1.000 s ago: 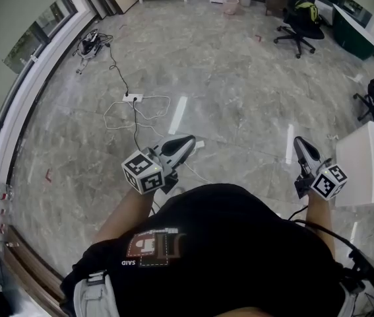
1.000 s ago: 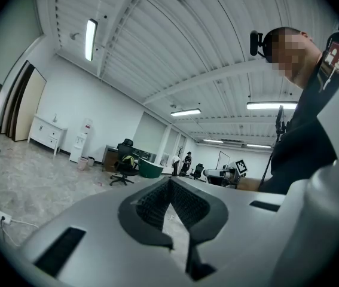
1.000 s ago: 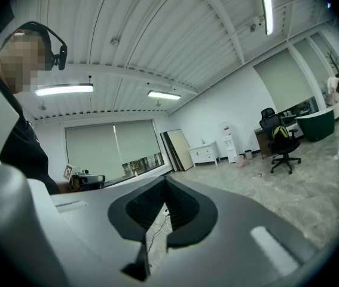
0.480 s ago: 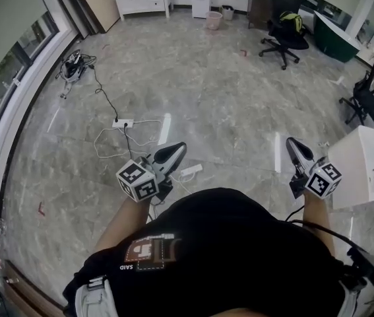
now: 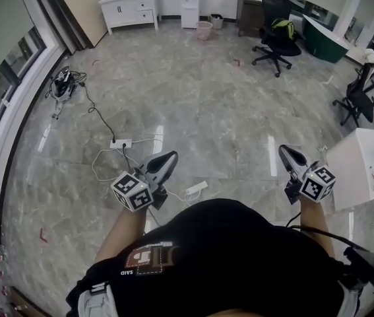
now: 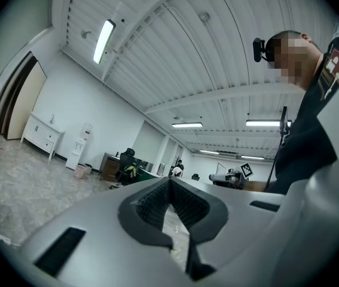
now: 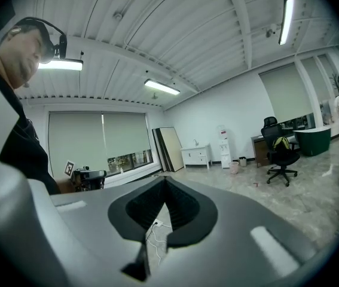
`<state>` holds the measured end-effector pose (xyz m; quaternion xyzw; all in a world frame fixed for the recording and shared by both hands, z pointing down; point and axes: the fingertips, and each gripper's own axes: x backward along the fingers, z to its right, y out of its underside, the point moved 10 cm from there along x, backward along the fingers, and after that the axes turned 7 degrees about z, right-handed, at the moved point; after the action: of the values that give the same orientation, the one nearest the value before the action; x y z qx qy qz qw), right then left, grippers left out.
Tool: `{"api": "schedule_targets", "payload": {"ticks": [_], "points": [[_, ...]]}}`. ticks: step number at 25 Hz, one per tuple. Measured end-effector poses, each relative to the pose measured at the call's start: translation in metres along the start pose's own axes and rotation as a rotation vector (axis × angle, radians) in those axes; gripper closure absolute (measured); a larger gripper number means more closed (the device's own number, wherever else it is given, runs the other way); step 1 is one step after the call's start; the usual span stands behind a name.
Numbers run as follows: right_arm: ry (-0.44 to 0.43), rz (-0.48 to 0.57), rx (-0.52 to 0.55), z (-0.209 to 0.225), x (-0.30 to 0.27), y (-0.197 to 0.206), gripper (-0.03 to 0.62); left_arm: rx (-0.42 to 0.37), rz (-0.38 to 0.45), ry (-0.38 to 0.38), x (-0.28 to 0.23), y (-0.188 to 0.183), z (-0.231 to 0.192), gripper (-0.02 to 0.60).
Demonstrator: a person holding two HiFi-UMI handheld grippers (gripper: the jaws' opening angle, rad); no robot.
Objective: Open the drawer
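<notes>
Looks to me like this is only the walk-up, with no drawer in reach yet. The big grey marbled stone floor (image 5: 226,98) lies between the person and the white low wooden cabinet with drawer fronts (image 5: 132,10), which stands against the far wall, well apart from both tools. That cabinet is my guess for the target. The white box-shaped unit (image 5: 365,167) just beside the right hand might have a drawer too, but I can't tell from here.

To do it well, I'd steer wide of the black office chair (image 5: 276,32). I'd also open one set of tongs before arriving. Right now the left gripper (image 5: 168,157) and right gripper (image 5: 284,152) are both pinched closed with nothing between the pads, and a handle won't go in like that. Watch your feet around the white power strip with its loose cables (image 5: 122,143), which lies on the floor right ahead of the left tool.

Views:
- **Head view:** it alone shows the whole floor route, the trip hazard and the white unit.
- **Gripper views:** they give the ribbed white ceiling (image 6: 157,52), which the head view misses, and a level look at the cabinet's front.
- **Right gripper view:** it also catches the shaded window wall (image 7: 103,139), plus the pads meeting at the tip, which are too small to judge from above.
</notes>
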<state>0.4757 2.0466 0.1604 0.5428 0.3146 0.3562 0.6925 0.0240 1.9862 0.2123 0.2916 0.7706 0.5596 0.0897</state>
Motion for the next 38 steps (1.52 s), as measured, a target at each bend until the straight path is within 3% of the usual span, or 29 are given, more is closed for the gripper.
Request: {"api": "schedule_targets", "payload": {"ticks": [4,9,17,26,31,38], "points": [[0.010,-0.014,-0.012,0.013,-0.020,-0.002,0.595,0.032,-0.007,-0.009,-0.009,0.005,-0.026,0.583],[-0.007,-0.021,-0.043,0.063,-0.051,-0.002,0.595,0.014,-0.018,-0.024,-0.047,0.005,-0.044,0.583],[-0.133,-0.043,-0.010,0.215,-0.115,-0.032,0.595,-0.017,0.043,-0.145,-0.166,0.013,-0.068,0.583],[-0.243,-0.038,0.007,0.360,-0.158,-0.084,0.595,-0.022,0.072,-0.186,-0.312,0.021,-0.067,0.583],[-0.255,-0.034,-0.025,0.407,-0.166,-0.085,0.595,-0.045,0.037,-0.221,-0.349,0.022,-0.074,0.583],[-0.232,-0.036,-0.050,0.440,-0.191,-0.079,0.595,-0.035,0.045,-0.217,-0.377,0.020,-0.105,0.583]]}}
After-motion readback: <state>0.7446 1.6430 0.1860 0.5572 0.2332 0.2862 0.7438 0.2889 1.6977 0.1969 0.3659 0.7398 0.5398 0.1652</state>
